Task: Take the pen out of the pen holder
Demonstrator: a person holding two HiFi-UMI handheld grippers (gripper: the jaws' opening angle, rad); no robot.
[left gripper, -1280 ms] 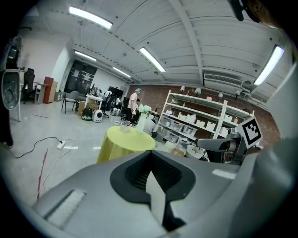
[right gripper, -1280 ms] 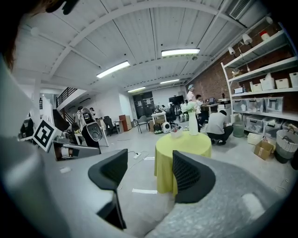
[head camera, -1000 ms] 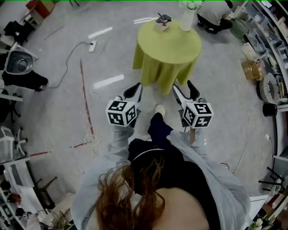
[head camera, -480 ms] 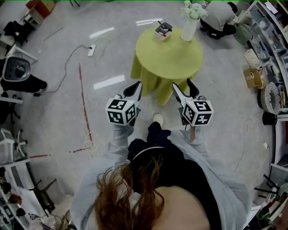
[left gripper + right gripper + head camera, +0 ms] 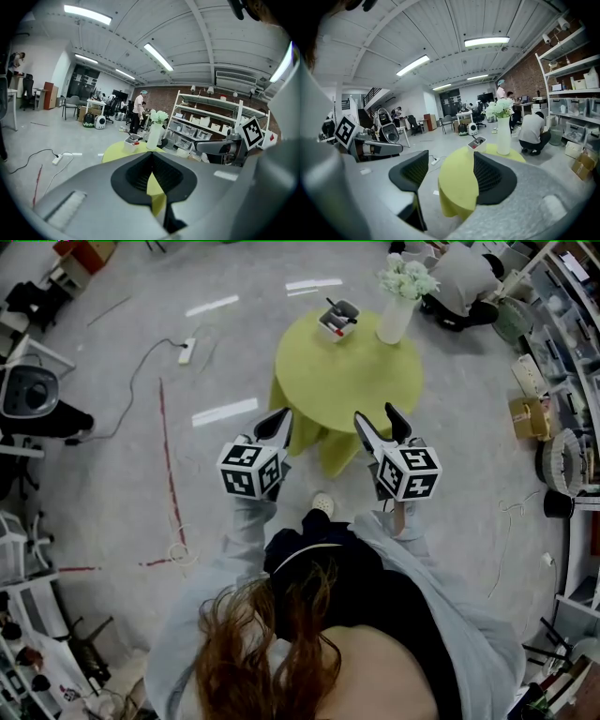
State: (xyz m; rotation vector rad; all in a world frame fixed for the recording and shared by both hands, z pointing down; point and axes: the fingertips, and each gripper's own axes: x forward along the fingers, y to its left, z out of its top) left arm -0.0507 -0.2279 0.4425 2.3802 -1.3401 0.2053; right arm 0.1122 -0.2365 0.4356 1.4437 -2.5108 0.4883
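Head view puts the task at its start: the pen [image 5: 333, 307] stands untouched in the holder [image 5: 339, 320] at the table's [image 5: 347, 381] far edge, beside a vase [image 5: 396, 310]. The left gripper [image 5: 279, 423] and right gripper [image 5: 377, 418] hang over the near edge, well apart from the holder. Left gripper view shows jaws pressed together on nothing, and right gripper view shows jaws wide and empty. The reach, the grip and the lift are all yet to do, I judge.
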